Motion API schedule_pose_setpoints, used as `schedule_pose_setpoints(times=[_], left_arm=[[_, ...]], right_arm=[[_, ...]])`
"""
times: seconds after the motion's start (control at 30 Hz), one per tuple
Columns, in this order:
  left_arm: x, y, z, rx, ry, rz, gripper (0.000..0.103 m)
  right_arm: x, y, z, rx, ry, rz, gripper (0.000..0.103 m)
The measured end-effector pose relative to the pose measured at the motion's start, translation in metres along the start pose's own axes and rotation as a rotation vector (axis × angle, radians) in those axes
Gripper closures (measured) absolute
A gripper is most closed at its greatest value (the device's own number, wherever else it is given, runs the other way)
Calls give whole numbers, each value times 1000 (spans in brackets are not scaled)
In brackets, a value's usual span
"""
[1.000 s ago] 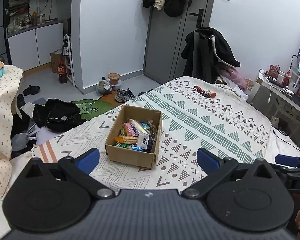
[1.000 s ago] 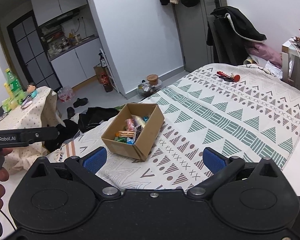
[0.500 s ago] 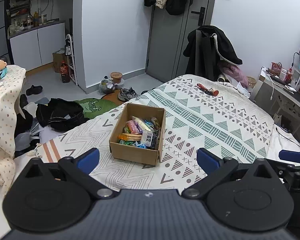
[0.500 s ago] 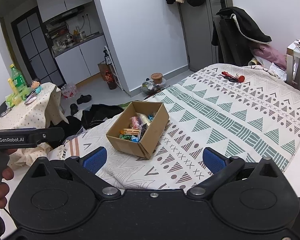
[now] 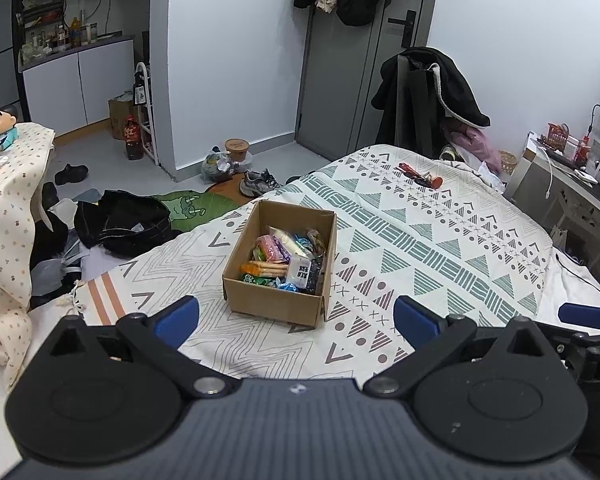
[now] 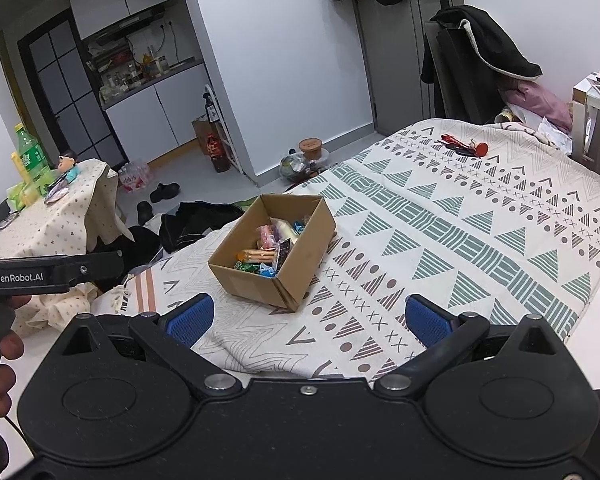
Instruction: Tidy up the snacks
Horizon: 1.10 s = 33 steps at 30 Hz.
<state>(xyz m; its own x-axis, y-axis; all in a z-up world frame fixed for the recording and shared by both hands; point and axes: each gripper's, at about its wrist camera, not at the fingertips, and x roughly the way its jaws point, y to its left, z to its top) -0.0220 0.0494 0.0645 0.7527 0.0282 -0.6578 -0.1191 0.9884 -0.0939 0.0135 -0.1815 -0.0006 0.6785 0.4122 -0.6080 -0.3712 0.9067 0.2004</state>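
An open cardboard box [image 5: 276, 300] stands on the patterned bedspread [image 5: 440, 248]; it also shows in the right wrist view [image 6: 300, 268]. It holds several wrapped snacks [image 5: 288, 258], pink, orange, green, blue and black [image 6: 266, 254]. My left gripper [image 5: 296, 320] is open and empty, well short of the box. My right gripper [image 6: 310, 316] is open and empty, also short of the box. The left gripper's body [image 6: 48, 272] shows at the left of the right wrist view.
A small red and black item [image 5: 420, 174] lies at the bed's far end. Clothes and shoes [image 5: 124, 220] litter the floor left of the bed. A cloth-covered table [image 6: 48, 216] stands at the left. A coat-draped chair [image 5: 424, 96] and a desk [image 5: 572, 184] stand at the right.
Both grippers have drawn back and risen a little, so the box looks slightly smaller and farther. Both stay open and empty.
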Motion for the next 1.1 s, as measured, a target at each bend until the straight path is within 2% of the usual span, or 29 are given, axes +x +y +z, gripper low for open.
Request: schedule_pose_setpoints(times=[1.1], left_arm=[[1,4,-6,-8,8,6,0]], right_arm=[[1,0,-3,3,2,-1,0]])
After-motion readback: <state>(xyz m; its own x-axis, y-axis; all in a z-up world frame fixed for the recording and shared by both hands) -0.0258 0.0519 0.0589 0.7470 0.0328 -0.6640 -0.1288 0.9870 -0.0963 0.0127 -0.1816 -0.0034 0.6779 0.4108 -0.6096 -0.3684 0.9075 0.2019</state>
